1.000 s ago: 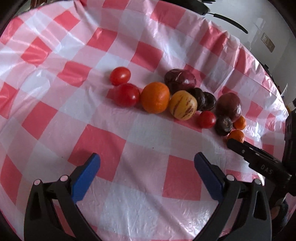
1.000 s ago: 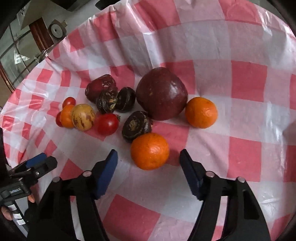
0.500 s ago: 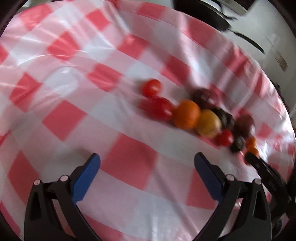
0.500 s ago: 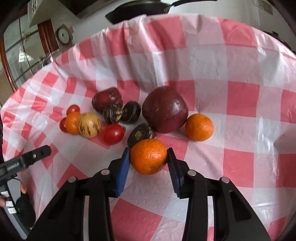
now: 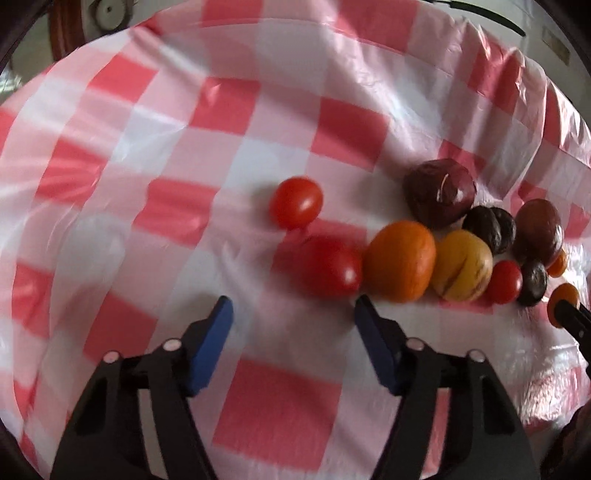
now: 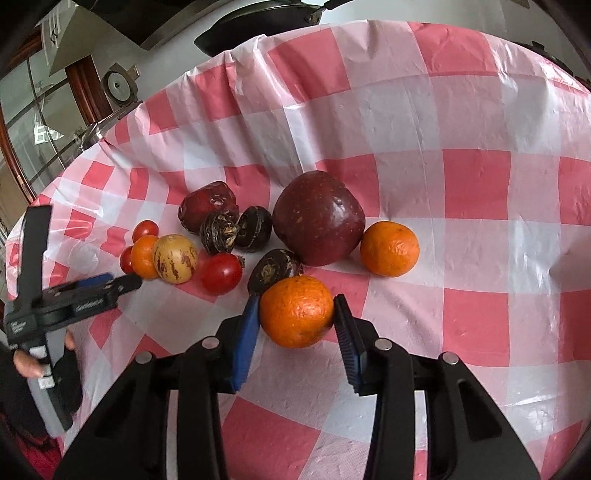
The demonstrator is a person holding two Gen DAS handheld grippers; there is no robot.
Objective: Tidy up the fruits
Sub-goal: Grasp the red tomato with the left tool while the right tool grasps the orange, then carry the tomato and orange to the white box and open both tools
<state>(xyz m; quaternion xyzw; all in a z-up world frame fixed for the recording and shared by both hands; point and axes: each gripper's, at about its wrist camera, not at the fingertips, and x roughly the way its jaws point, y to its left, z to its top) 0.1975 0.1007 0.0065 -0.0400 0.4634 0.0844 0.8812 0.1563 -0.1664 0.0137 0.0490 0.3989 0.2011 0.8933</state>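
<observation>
Now the right hand-held gripper [image 6: 297, 319] squeezes a bumpy round orange [image 6: 296, 311]; the left hand-held gripper [image 5: 293, 315] slid nearer the smooth tomato [image 5: 330, 267], closing on nothing, blurry.

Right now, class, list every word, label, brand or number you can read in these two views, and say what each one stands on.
No text here can be quoted; all of it is unreadable.
White print on the left claw (jaws closing, nothing between them): blurred.
Small print on its handle: too small.
Wall notice: dark marks only.
Wall plaque: blurred.
</observation>
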